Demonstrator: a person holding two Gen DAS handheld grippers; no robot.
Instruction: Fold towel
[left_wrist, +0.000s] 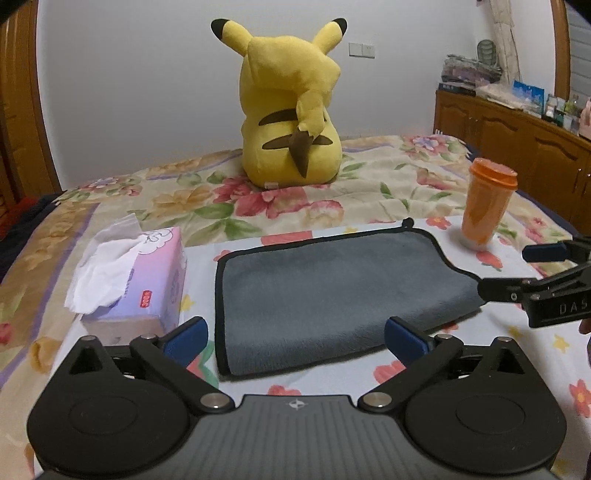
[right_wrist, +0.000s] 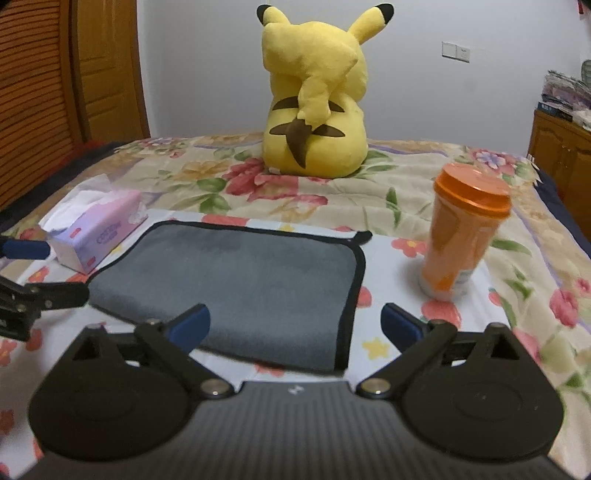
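You have one grey towel (left_wrist: 332, 291), one tissue box (left_wrist: 144, 288), one orange lidded cup (left_wrist: 485, 201), one yellow plush toy (left_wrist: 291, 110) and two grippers, left (left_wrist: 295, 338) and right (right_wrist: 295, 326), each showing two blue-padded fingers.

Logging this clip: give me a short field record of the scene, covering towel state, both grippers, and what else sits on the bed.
surface: bed with floral cover
towel: grey towel, black trim, lying flat, looks already folded once along its near edge
left gripper: open, empty, at the towel's near edge
right gripper: open, empty, over the towel's near right corner
tissue box: left of the towel, apart from it
orange cup: upright, lidded, right of the towel
plush toy: yellow plush behind the towel, back to the cameras
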